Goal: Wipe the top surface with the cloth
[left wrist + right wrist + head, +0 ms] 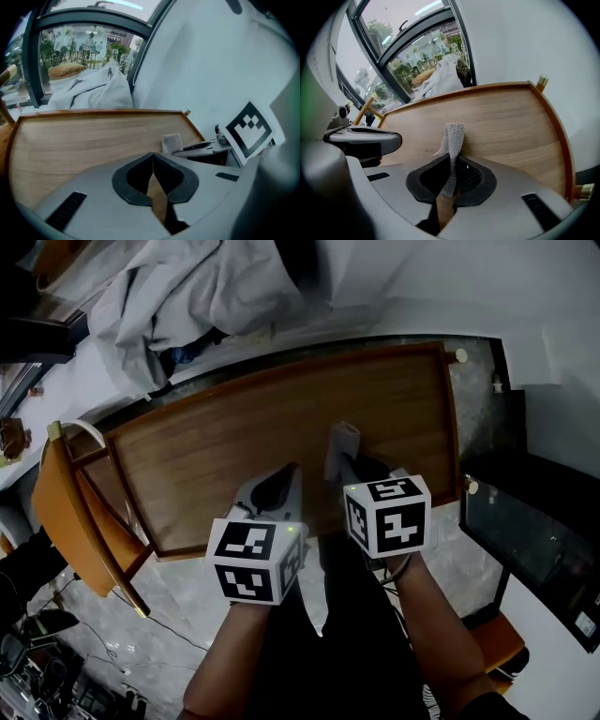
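Observation:
A small grey cloth (341, 446) stands upright over the wooden table top (225, 437), pinched between the jaws of my right gripper (351, 465). In the right gripper view the cloth (453, 138) rises from the shut jaws of that gripper (452, 163), above the wood (511, 126). My left gripper (284, 480) hovers just left of it near the table's front edge. Its jaws (153, 158) meet with nothing between them. The cloth (171, 142) shows to its right, over the table top (70, 140).
A heap of white fabric (187, 296) lies beyond the table's far left corner. A wooden chair (70, 512) stands against the left end. A dark glass-topped stand (534, 540) sits to the right. Cables (56, 671) lie on the floor at bottom left.

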A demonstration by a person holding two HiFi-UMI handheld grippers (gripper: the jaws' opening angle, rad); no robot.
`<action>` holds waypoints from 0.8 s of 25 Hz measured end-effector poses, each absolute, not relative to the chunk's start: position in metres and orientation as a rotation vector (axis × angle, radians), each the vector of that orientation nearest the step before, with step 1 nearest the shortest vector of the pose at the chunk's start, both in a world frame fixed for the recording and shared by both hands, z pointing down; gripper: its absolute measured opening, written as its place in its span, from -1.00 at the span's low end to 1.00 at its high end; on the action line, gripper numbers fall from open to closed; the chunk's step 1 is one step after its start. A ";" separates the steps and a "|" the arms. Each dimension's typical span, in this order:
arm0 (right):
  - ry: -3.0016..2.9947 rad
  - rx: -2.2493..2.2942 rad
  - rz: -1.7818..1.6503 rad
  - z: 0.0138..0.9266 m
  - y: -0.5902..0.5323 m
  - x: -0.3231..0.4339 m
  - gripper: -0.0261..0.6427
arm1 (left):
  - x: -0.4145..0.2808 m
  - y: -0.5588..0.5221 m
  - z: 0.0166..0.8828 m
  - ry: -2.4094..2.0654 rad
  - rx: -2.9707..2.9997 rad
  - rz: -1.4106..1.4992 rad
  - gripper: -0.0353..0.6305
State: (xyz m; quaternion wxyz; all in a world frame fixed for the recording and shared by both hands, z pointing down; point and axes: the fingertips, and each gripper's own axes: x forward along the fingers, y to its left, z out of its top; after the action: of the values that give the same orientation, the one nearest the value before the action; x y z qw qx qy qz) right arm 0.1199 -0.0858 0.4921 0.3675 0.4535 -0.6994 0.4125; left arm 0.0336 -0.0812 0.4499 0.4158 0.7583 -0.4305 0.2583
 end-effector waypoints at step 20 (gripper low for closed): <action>-1.493 1.403 0.776 0.475 -0.098 0.285 -0.80 | 0.149 -0.081 0.438 -0.930 2.000 0.624 -0.86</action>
State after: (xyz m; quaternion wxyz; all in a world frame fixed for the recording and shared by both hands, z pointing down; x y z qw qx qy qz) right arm 0.2846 -0.0976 0.4750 0.4577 0.5694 -0.6060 0.3149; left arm 0.1486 -0.0808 0.4377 0.4121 0.7949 -0.3698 0.2480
